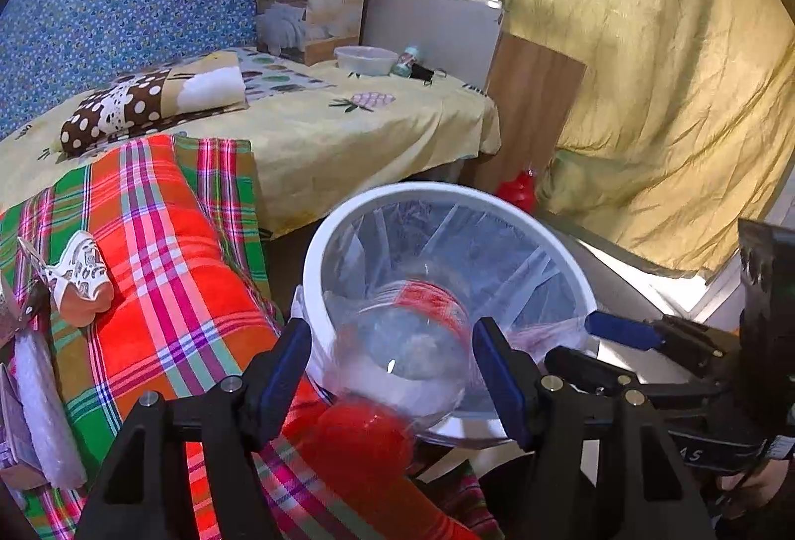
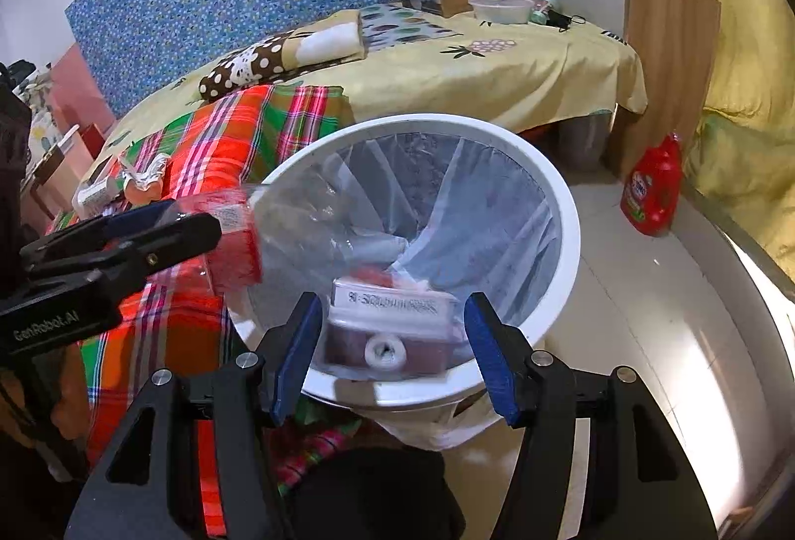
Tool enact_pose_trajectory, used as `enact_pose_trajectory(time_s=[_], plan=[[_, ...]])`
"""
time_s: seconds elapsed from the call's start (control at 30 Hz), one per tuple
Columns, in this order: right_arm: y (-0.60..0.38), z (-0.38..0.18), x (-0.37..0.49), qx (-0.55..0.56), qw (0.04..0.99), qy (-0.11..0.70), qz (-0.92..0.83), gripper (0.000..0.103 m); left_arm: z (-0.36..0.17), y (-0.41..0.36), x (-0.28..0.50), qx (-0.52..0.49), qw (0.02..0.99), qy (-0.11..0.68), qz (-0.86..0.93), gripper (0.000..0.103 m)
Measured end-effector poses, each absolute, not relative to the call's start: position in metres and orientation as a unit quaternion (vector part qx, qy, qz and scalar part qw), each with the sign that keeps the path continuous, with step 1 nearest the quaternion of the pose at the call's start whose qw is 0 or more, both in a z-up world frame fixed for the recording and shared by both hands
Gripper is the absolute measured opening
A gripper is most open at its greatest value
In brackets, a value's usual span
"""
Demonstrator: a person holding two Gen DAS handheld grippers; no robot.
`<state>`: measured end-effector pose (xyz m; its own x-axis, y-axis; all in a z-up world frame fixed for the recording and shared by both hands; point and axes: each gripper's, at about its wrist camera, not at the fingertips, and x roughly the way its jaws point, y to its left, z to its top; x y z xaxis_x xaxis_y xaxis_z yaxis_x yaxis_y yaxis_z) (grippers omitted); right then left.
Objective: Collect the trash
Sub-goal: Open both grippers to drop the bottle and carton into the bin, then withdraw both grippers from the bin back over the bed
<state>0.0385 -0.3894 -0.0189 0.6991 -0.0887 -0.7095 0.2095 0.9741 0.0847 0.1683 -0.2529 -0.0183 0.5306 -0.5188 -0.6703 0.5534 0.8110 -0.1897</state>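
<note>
Over the bin (image 2: 561, 212), both tongs (image 2: 392, 341) apart.

At the left edge of the right wrist view, the black body of the left gripper (image 2: 124, 242) carried white lettering reading "GenRobot.AI". In the upper middle of the left wrist view, the quilt box (image 1: 310, 6) read "WOOL QUILT". Print on other labels stayed too blurred to read.

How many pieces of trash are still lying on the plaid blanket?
3, as far as I can see: an orange-and-white wrapper, a white packet, and a silvery scrap at the frame's edge. More may be hidden.
</note>
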Motion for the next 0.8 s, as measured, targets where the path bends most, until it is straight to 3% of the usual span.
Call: enact_pose_trajectory(time_s=[0.8], plan=[[-0.334, 0.006, 0.026, 0.063, 0.944, 0.324, -0.011, 0.061, 0.005, -0.171, 0.12, -0.03, 0.902, 0.352, -0.248, 0.067]])
